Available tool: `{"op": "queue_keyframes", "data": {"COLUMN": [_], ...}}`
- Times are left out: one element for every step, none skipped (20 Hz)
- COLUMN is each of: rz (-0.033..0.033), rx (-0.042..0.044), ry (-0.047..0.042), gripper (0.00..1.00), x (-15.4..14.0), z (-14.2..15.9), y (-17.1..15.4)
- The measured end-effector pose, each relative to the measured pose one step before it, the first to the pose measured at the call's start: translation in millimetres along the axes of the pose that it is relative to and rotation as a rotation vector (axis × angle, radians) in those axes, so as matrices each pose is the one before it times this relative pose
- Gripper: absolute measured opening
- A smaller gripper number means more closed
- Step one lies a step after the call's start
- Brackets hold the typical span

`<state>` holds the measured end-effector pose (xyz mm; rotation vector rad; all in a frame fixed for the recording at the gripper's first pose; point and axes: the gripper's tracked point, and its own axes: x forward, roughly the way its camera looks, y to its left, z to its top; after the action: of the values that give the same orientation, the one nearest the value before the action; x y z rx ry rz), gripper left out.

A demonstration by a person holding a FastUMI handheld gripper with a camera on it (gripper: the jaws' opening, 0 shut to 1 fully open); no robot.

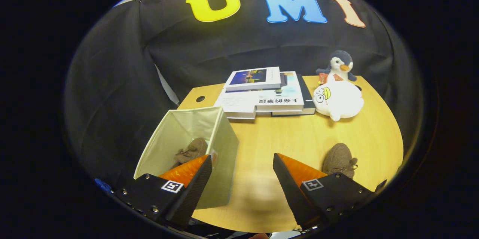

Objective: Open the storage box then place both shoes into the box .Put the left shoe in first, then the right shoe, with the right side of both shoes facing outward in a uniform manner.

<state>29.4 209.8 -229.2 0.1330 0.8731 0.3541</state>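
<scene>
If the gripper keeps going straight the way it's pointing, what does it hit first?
Probably bare table first, between the box and the shoe; farther on, the books. The open gripper holds nothing. Depth is unclear.

The gripper (242,173) is hovering with its fingers spread wide, gripping nothing. The open storage box (224,156) is sitting at lower left, holding one brown shoe (191,151). The other shoe (339,159) is lying on the table (284,138) at lower right.

A stack of books (264,93) lies on the wooden table (295,138), beside a white plush toy (336,98) and what looks like a penguin plush (339,66).
</scene>
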Motion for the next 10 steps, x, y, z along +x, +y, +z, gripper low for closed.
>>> {"op": "queue_keyframes", "data": {"rz": [-0.01656,-0.01560,-0.01613,-0.01437,-0.01712,-0.01774,-0.01770,-0.01673,-0.01490,-0.01271], "rx": [0.00563,0.00455,0.00621,0.00657,0.00646,0.00426,0.00391,0.00447,0.00558,0.00609], "ry": [-0.00066,0.00030,0.00074,-0.00057,0.00024,0.00097,0.00225,0.00351,0.00418,0.00499], "gripper": [1.00,1.00,1.00,1.00,1.00,0.99,0.99,0.99,0.99,1.00], "x": [-2.47,-2.71,-2.81,-1.95,-1.60,-2.27,-0.84,-0.89,-0.56,-0.54], "z": [-0.44,-1.84,-0.72,-1.45,-1.54,-2.05,-2.00,-3.33,-2.86,-3.57], "y": [-12.14,-12.20,-11.46,-12.17,-11.57,-12.36,-11.97,-11.15,-10.66,-10.11]}}
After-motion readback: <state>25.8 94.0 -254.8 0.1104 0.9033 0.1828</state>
